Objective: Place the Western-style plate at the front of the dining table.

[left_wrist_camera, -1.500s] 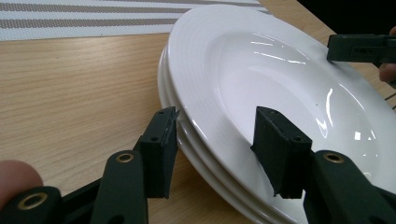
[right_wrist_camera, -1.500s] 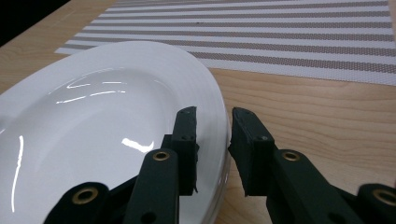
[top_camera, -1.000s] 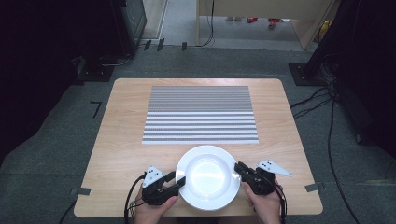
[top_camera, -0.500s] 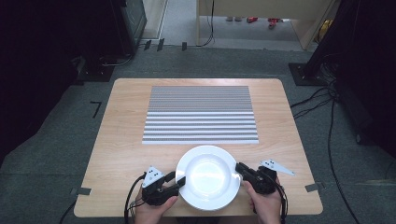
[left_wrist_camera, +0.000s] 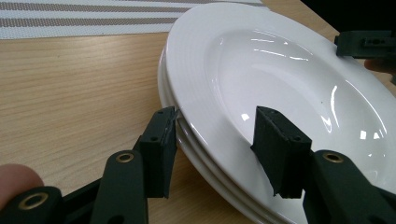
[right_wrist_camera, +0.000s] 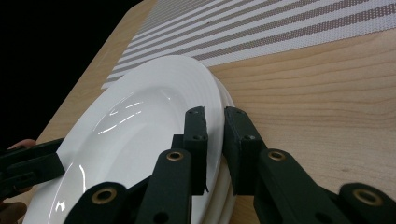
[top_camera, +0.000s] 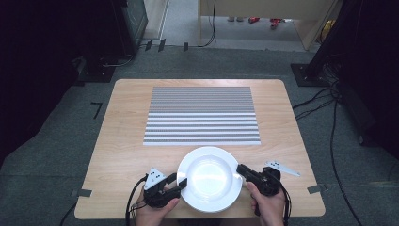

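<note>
At the near edge of the surface (top_camera: pixel 122 141), a stack of white plates (top_camera: pixel 209 178) sits between the two hands. The right gripper (right_wrist_camera: pixel 215 119) is clamped on the rim of the top plate (right_wrist_camera: pixel 140 140) at the stack's right side, one jaw above the rim and one below. The left gripper (left_wrist_camera: pixel 217 123) straddles the opposite rim with its jaws apart: one jaw is at the edge of the stack and the other sits over the top plate's inner slope, and no firm pinch is evident.

Step in hand, as judged: securing a two-sided hold on the top plate before separating it from the stack.

Next move, as judged: close the left gripper on the top rim alone, without catching the plate beneath. Then raise both sides evenly so that the plate stays level and does not drag the lower plates.

Beyond the stack, well apart from it, a striped placemat (top_camera: pixel 202 115) lies flat in the middle of the surface, a likely destination.
</note>
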A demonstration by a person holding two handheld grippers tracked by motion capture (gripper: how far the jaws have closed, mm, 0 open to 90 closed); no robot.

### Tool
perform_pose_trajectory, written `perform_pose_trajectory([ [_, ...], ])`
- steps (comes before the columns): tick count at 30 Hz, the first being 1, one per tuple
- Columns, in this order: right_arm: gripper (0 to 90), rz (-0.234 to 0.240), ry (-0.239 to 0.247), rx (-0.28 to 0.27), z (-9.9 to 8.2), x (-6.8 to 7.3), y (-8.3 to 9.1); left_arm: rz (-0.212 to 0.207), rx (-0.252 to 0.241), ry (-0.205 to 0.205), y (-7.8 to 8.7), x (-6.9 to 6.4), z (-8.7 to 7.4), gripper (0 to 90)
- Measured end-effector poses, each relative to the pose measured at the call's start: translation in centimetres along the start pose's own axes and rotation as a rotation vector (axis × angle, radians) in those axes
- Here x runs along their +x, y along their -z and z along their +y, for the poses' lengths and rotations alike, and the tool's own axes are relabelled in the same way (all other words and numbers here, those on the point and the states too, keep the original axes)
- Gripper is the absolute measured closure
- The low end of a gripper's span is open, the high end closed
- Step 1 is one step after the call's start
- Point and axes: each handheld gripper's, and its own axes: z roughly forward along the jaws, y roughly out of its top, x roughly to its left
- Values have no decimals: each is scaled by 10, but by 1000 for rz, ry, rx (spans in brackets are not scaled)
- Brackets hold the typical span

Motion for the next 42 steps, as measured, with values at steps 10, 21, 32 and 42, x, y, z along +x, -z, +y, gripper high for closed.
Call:
perform_pose_trajectory([
  [10, 773, 27, -39, 23, 2, 2, 1, 5, -1, 2, 0, -1, 0, 504],
  [21, 773, 75, -74, 38, 2, 3, 1, 6, 1, 11, -2, 0, -1, 502],
  [32, 780, 146, -14, -22, 1, 3, 3, -22, 6, 51, -3, 3, -2, 494],
  [42, 783, 156, -2, -62, -2, 5, 0, -38, -34, 70, 3, 7, -1, 580],
])
